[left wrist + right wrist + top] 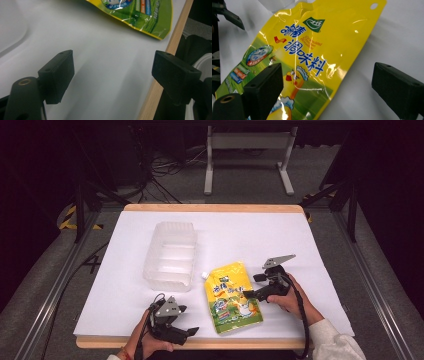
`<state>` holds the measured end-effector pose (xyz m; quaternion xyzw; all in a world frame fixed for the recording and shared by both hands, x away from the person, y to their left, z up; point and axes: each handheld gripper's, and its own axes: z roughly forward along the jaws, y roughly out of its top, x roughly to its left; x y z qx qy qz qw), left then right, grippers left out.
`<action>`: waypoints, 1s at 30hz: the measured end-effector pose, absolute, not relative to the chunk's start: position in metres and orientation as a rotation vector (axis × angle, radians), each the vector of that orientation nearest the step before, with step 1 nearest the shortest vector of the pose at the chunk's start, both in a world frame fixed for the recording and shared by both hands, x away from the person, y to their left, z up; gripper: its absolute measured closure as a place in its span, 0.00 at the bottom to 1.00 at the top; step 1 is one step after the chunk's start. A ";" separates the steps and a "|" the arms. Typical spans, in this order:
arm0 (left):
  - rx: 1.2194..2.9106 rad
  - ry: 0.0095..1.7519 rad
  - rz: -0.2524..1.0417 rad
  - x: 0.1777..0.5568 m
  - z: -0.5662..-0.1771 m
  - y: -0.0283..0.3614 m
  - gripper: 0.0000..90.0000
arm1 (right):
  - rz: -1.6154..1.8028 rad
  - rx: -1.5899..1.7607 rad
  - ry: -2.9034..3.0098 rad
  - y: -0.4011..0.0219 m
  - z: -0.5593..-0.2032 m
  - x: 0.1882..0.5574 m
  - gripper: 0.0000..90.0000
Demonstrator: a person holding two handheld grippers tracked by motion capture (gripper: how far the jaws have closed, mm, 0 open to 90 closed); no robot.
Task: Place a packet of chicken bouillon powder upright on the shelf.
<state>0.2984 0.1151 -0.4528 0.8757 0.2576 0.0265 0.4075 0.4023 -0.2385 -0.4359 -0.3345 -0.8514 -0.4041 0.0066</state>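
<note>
Yellow pouch point(232, 297) flat near table point(300, 235) front edge | both grippers spread, holding nothing

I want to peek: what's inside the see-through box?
The plastic box looks empty; through its clear walls only the white table cover shows. Nothing seems hidden inside.

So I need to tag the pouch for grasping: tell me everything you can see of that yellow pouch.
The yellow pouch is a glossy, crinkled plastic bag, yellow on top and green toward its bottom, printed with blue characters and a cartoon figure, with a white spout at one upper corner and a punched hole at the other. It lies flat on the white table, near the front edge, beside the clear tub. Nothing grips it; the right gripper hangs open at its edge.
</note>
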 end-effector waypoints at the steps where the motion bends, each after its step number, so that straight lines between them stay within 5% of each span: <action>1: 2.215 0.654 0.053 0.300 -0.453 0.108 0.20 | -1.260 -1.047 -2.660 -0.236 -0.437 0.403 0.12; 15: 2.191 0.683 -0.044 0.319 -0.454 0.070 0.15 | -1.267 -0.988 -2.510 -0.225 -0.443 0.401 0.12; 21: 2.162 0.708 -0.064 0.328 -0.454 0.059 0.17 | -1.280 -0.943 -2.499 -0.228 -0.442 0.397 0.32; 30: 2.114 0.738 -0.087 0.337 -0.448 0.056 0.52 | -1.314 -0.948 -2.538 -0.237 -0.436 0.390 0.68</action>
